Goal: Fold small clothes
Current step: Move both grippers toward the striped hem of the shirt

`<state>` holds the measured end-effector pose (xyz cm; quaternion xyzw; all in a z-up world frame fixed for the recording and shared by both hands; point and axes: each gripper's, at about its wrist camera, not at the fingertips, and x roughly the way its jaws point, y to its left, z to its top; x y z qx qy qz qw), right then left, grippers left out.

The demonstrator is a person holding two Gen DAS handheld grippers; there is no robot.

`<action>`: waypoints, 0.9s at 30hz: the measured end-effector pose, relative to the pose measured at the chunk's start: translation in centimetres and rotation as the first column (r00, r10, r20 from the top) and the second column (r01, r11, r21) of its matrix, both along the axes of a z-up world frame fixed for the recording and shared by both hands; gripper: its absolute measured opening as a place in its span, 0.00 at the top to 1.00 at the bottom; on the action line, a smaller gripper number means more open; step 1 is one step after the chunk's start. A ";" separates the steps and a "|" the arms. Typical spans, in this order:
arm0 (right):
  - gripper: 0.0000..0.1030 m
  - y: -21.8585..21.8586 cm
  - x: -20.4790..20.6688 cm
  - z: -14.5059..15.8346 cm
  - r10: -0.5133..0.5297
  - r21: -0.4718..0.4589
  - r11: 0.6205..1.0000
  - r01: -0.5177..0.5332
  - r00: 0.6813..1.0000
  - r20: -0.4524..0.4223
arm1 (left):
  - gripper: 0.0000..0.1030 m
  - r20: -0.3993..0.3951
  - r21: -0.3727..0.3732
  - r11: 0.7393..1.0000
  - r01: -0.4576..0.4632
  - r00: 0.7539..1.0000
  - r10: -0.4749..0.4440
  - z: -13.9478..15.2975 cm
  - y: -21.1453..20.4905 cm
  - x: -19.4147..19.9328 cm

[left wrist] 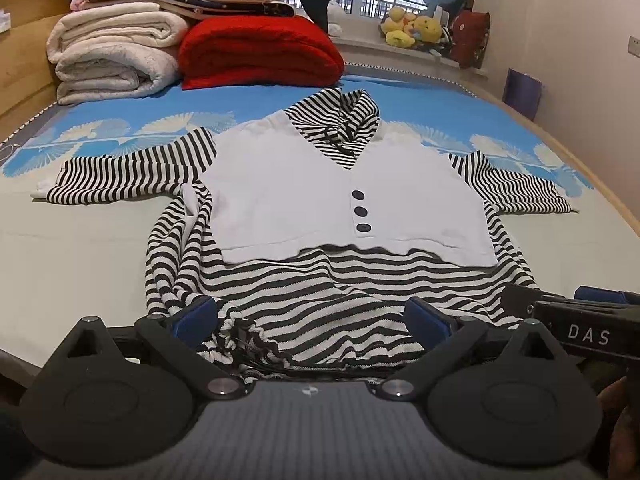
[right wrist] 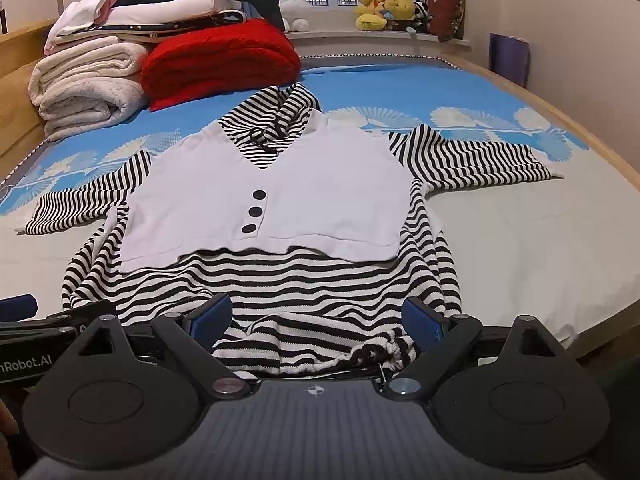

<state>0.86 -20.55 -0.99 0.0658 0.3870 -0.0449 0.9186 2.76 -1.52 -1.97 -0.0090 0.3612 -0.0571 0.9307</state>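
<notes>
The wood-framed bed (left wrist: 624, 216) with a blue fan-patterned sheet carries a black-and-white striped garment with a white vest front (left wrist: 340, 200) spread flat; beyond the garment lie a folded red blanket (left wrist: 260, 52) and stacked cream blankets (left wrist: 112, 56).

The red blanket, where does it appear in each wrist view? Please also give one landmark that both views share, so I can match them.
Left wrist view: the red blanket lies folded at upper centre-left, right of the rolled white blankets, behind the striped garment.
Right wrist view: the red blanket lies further left, at upper left, again right of the white blankets.
Shared landmark: the three dark buttons on the garment's white front.
</notes>
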 end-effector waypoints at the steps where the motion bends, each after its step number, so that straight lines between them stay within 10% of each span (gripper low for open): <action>1: 0.10 0.0 0.0 0.0 0.001 0.001 1.000 -0.001 1.000 0.000 | 0.02 -0.001 0.000 1.000 0.000 1.000 0.000 0.0 0.0 0.0; 27: 0.10 0.5 0.1 -0.4 0.016 -0.034 0.999 -0.016 1.000 -0.005 | 0.02 -0.018 0.003 1.000 -0.003 1.000 0.003 -0.4 0.1 0.2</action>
